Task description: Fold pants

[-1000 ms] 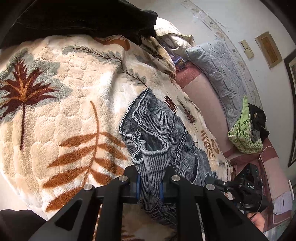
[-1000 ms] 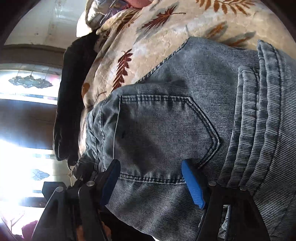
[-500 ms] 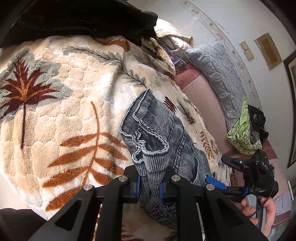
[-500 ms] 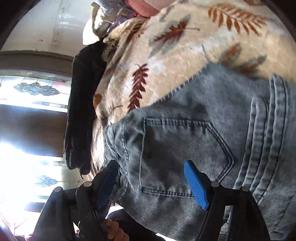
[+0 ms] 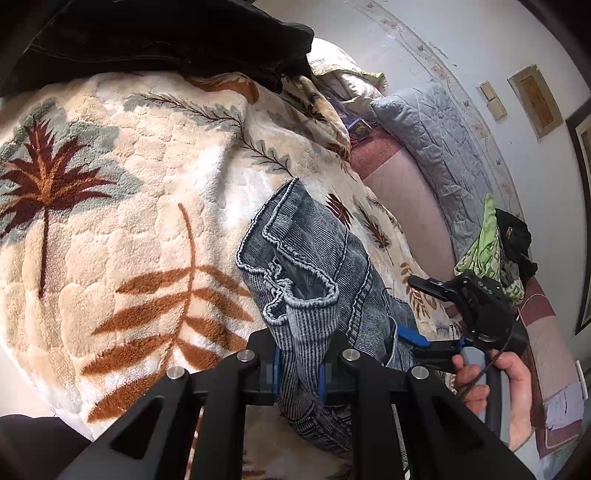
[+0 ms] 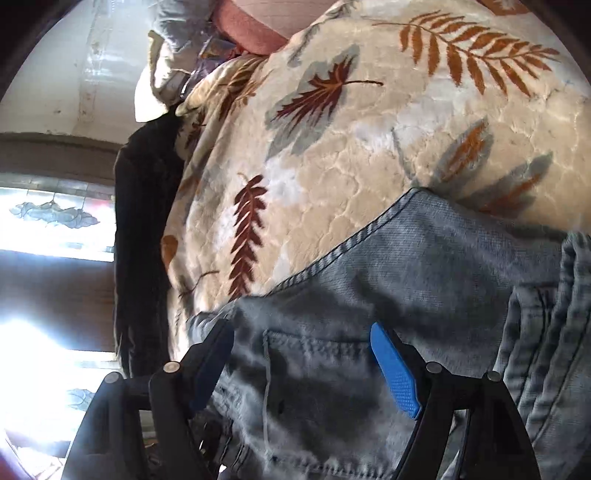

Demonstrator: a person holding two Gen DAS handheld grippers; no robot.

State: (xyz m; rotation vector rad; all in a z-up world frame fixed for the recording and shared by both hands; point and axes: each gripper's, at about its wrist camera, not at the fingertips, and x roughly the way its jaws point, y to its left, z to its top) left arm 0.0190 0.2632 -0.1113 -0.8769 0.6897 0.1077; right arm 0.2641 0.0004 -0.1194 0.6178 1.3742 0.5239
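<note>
Denim is bunched between the jaws of your left gripper [image 5: 299, 369]: they are nearly closed, pinching a ribbed fold of the jeans [image 5: 314, 266] close to the frayed hem, and that clamp looks firm. Keep it steady as the anchor. The jeans lie on the leaf-print blanket [image 5: 129, 221] covering the bed, hem end toward the left gripper and the back-pocket end under the right.

Your right gripper [image 6: 303, 365] is widening its jaws at this moment, with the blue pads [image 6: 395, 373] standing apart over the back pocket [image 6: 317, 373]; nothing is pressed between them, so it holds nothing. For a clean fold, I'd judge you want that gripper to take the fabric at an edge or the waistband rather than mid-panel, catching every layer together, then carry it toward the anchored end while keeping the seams aligned. The plush blanket will likely drag on the denim, so lift slightly rather than slide.

Several things you cannot read here. The waistband and the far side of the jeans run off the right wrist view's lower and right edges. The denim below your left gripper's pinch is hidden behind its own black frame, so how many layers it holds is unclear. The right wrist view is blurred on the near denim, and the window [image 6: 44, 229] glares out the left side. A dark garment [image 5: 166, 33] along the blanket's far edge cannot be identified further.
</note>
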